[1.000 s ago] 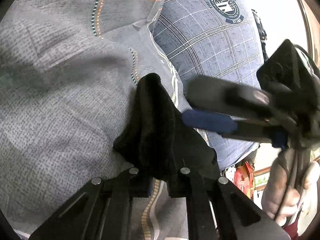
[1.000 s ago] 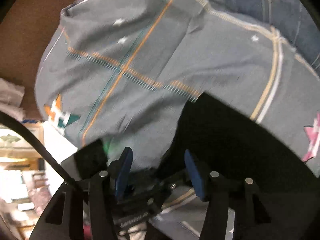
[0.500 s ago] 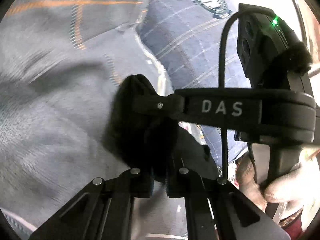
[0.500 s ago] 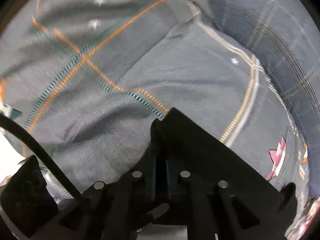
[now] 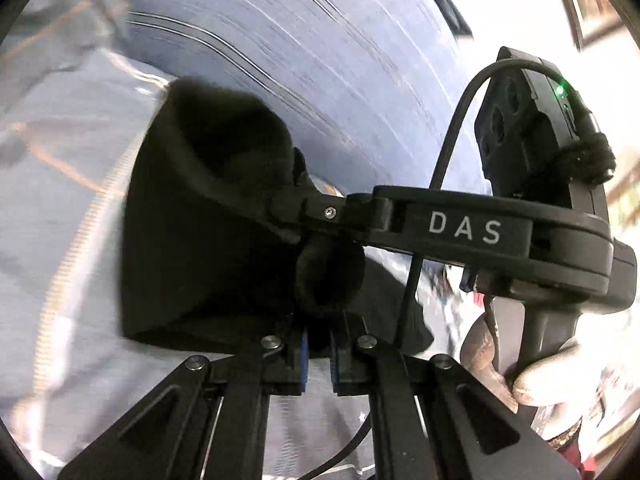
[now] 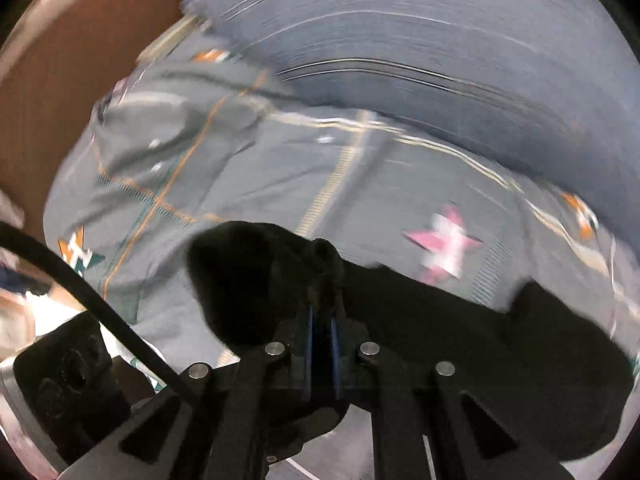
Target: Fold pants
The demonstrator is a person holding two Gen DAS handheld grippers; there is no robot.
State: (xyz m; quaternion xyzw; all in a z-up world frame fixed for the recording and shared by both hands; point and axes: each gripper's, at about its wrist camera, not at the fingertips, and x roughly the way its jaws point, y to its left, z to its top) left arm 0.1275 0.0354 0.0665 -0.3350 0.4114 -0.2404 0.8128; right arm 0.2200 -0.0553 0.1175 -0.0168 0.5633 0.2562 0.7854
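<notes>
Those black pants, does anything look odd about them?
Nothing damaged. The black pants hang bunched rather than flat, pinched by the left tongs and right tongs over the grey bedspread. Both views are motion-blurred.

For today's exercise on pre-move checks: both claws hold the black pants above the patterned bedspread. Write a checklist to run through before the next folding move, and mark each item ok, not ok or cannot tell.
1. Left claw shut on the black pants: ok, fabric is pinched between its blue pads.
2. Right claw shut on the pants: ok, fabric bunches up between its narrow pads.
3. Claws apart from each other: cannot tell; the right claw's finger crosses close over the left claw's grip.
4. Picture sharp enough to judge the fold: not ok, the grey bedspread and blue plaid pillow are motion-blurred.
5. Pant edges aligned: cannot tell, the fabric is bunched.
</notes>
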